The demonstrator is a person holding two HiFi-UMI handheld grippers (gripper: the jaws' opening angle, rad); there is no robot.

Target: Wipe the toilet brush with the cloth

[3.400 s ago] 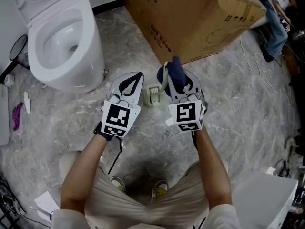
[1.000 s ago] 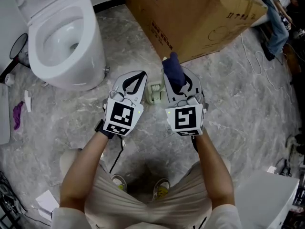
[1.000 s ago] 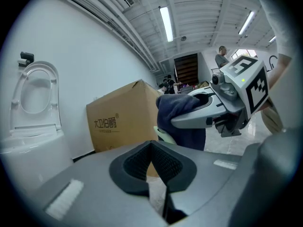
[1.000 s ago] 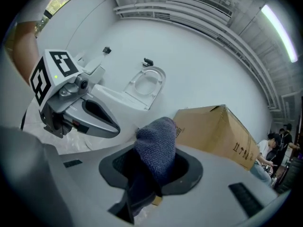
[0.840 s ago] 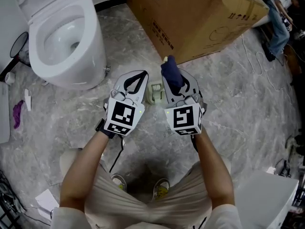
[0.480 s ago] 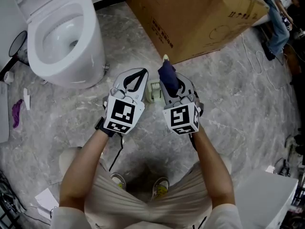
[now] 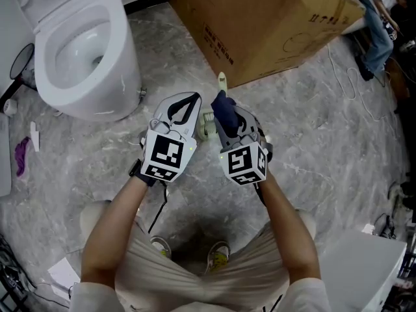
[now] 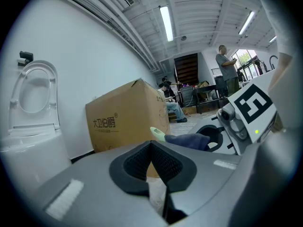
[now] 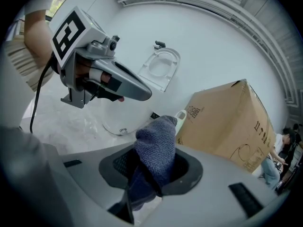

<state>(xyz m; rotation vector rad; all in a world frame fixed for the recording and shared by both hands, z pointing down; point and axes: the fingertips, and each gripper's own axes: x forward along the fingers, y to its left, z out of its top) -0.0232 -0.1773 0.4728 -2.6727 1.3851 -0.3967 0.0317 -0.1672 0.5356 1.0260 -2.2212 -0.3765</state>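
Note:
A pale green toilet brush stands in its holder point(image 7: 205, 126) on the marble floor, its handle tip point(image 7: 222, 80) showing above the cloth. My right gripper point(image 7: 221, 111) is shut on a dark blue cloth point(image 7: 223, 106), which bulges out of the jaws and lies against the handle. In the right gripper view the cloth point(image 9: 156, 148) fills the jaws, with the handle tip point(image 9: 180, 117) just behind it. My left gripper point(image 7: 191, 101) hovers just left of the brush, jaws shut and empty. The left gripper view shows the handle tip point(image 8: 157, 133) and the cloth point(image 8: 187, 140) beyond the jaws.
A white toilet point(image 7: 84, 51) with its lid raised stands at the upper left. A large cardboard box point(image 7: 273, 18) sits close behind the brush. A purple scrap point(image 7: 23, 156) lies at the far left. A white box point(image 7: 364, 272) stands at the lower right.
My right gripper has carried the cloth left and a little forward, up against the brush handle. The left gripper has barely moved.

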